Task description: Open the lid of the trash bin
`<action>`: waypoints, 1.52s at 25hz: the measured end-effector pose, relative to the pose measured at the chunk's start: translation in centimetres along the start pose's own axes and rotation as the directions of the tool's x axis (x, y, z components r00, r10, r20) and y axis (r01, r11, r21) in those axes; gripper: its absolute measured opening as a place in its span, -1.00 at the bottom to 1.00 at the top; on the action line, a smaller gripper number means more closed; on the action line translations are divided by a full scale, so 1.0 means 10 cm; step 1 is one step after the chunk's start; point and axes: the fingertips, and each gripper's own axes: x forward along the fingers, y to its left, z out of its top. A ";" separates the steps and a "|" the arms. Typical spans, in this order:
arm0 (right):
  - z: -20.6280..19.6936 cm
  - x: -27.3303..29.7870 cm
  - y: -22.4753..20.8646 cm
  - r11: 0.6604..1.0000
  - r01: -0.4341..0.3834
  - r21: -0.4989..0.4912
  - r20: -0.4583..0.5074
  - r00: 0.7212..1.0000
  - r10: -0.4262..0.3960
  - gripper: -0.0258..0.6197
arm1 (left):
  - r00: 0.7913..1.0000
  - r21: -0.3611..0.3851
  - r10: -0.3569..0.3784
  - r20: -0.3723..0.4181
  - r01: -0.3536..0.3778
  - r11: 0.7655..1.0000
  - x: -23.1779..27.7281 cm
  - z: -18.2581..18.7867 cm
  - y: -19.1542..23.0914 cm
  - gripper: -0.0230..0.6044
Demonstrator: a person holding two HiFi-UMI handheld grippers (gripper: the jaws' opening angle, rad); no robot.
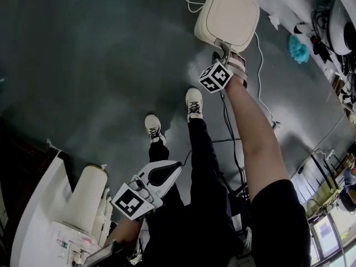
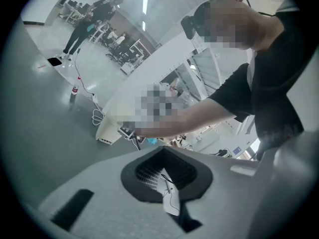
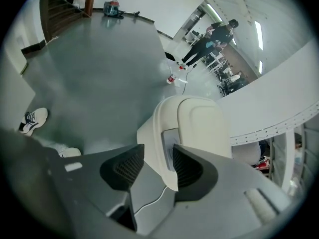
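On the grey floor (image 1: 83, 65), toward 12 o'clock in the head view, the cream trash bin (image 1: 208, 31) is standing upright. Its lid (image 1: 228, 14) is lying shut on top and facing up at the camera. The lid's long axis is running from its near edge at about 7 o'clock to its far edge at about 1 o'clock. That near edge is pointing back toward the person's white shoes (image 1: 193, 102).

The right tongs (image 3: 152, 161) are reaching steeply down at the bin from its 6 o'clock side, at the end of the person's outstretched arm. They are gaping wide, and the lid's front lip is sitting between them. The pad on the 3 o'clock side is lying just beside a grey recessed panel (image 3: 168, 151) under that lip, possibly touching it, though the wide-angle view is not settling that. The pad on the 9 o'clock side is hanging clear of the bin's wall. The rest of the bin is stretching away from the tongs toward 12 o'clock in the right gripper view.

The left tongs (image 1: 167, 172) are hovering at about 7 o'clock in the head view, beside the person's dark trouser leg and well apart from the bin. Their tips are resting together with nothing caught between them. A white cable (image 1: 261, 77) is trailing over the floor at 3 o'clock of the bin.
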 end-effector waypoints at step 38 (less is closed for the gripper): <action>0.00 0.06 0.01 0.995 0.099 0.010 0.016 0.995 -0.099 -0.34 | 1.000 -0.014 -0.021 0.024 0.021 1.000 0.01 -0.09 0.03 -0.93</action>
